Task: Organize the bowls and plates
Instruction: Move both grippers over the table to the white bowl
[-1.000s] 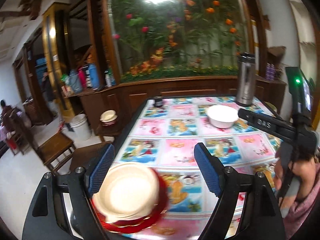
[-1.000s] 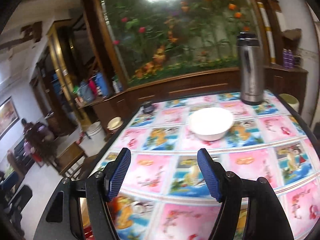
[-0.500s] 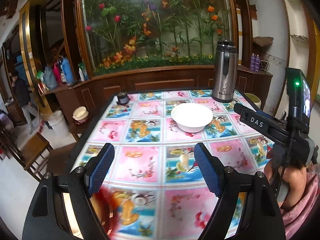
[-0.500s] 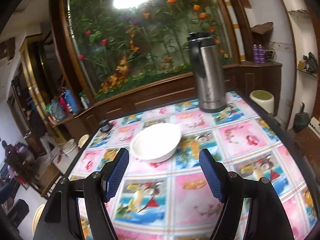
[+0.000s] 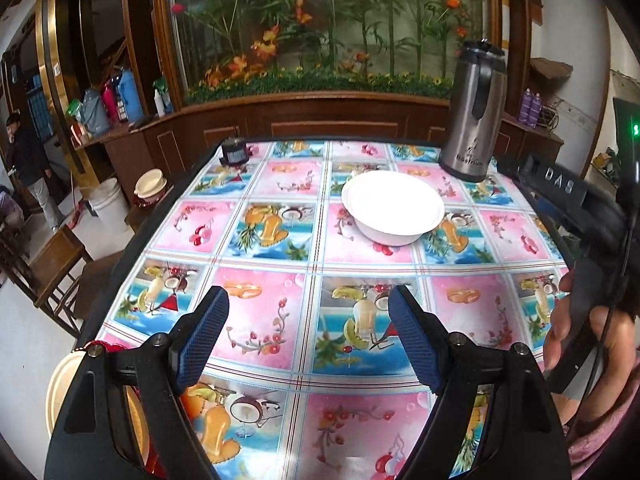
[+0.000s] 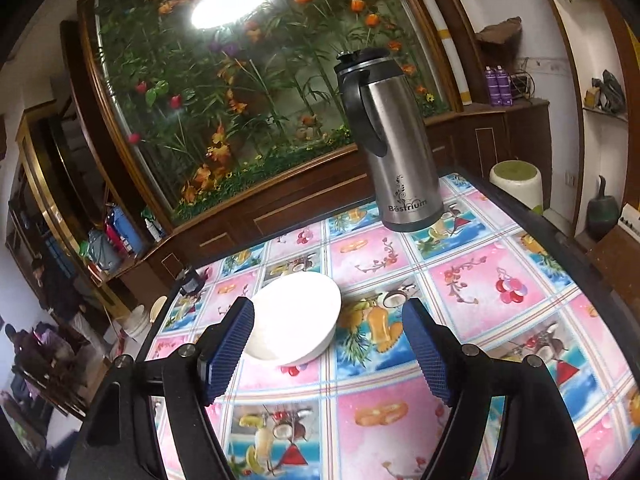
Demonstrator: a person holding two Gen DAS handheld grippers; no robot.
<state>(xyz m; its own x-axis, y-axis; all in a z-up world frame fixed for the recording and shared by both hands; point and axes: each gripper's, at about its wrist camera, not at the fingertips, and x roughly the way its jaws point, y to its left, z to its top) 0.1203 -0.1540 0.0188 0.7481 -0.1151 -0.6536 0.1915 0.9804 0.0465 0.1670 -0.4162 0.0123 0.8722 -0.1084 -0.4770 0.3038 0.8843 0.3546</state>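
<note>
With jaws that have just been widening and holding nothing, the right hand-held gripper is nearing the white bowl mid-worktop and should straddle its rim squarely; the left hand-held gripper is hanging open, empty.

The counter wears a fruit-print cloth. On it stand a white bowl, a steel thermos jug and a small dark jar

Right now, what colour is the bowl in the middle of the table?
Plain white, no pattern: the bowl shows best in the left wrist view.
</note>
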